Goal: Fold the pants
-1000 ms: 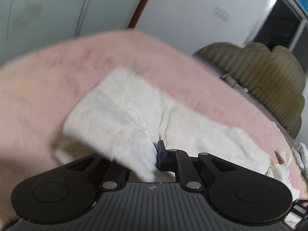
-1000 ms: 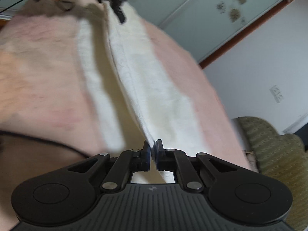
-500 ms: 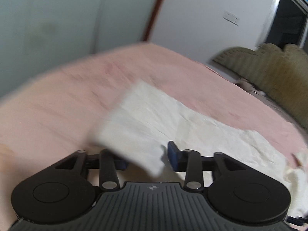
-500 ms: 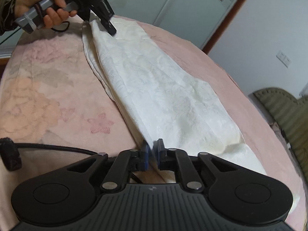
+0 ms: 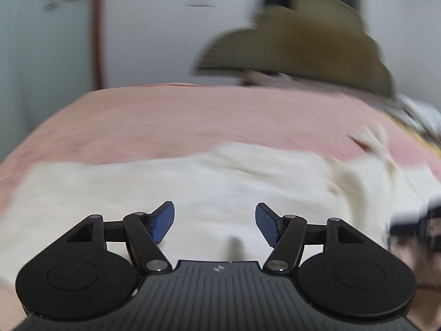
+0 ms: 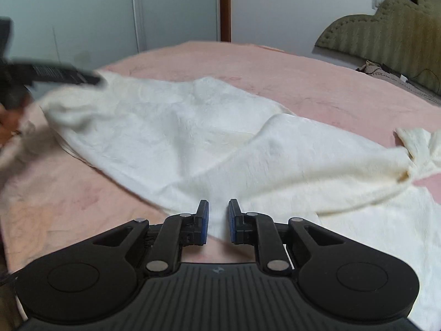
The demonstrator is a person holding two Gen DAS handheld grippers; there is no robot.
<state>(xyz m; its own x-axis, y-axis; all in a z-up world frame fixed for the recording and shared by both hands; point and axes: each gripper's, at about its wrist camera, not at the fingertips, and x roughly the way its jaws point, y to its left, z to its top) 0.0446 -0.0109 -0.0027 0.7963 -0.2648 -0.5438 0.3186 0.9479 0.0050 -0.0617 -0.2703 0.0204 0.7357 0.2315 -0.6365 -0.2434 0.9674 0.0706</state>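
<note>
Cream pants (image 6: 193, 138) lie spread across the pink bed (image 6: 303, 77), with a knotted tie (image 6: 419, 143) at their right end. My right gripper (image 6: 218, 222) sits low over the near edge of the cloth. Its jaws stand a little apart, a strip of cloth lies between them, and the pads do not press on it. In the blurred left wrist view my left gripper (image 5: 215, 220) hovers over the pants (image 5: 193, 187), its jaws opening with nothing between them. The right wrist view shows the left gripper (image 6: 63, 75) as a dark blur above the pants' left end.
An olive padded headboard (image 6: 386, 33) stands at the far right, with a cable and small items (image 6: 386, 69) at its foot. Pale wardrobe doors (image 6: 110, 13) and a white wall lie beyond the bed. A person's hand (image 6: 8, 127) shows at the left edge.
The left gripper let go of the pants' end and opened wide while swinging sideways. The right jaws, earlier pinched on the cloth edge, have parted slightly. The pants dropped from a taut raised fold onto the bed.
</note>
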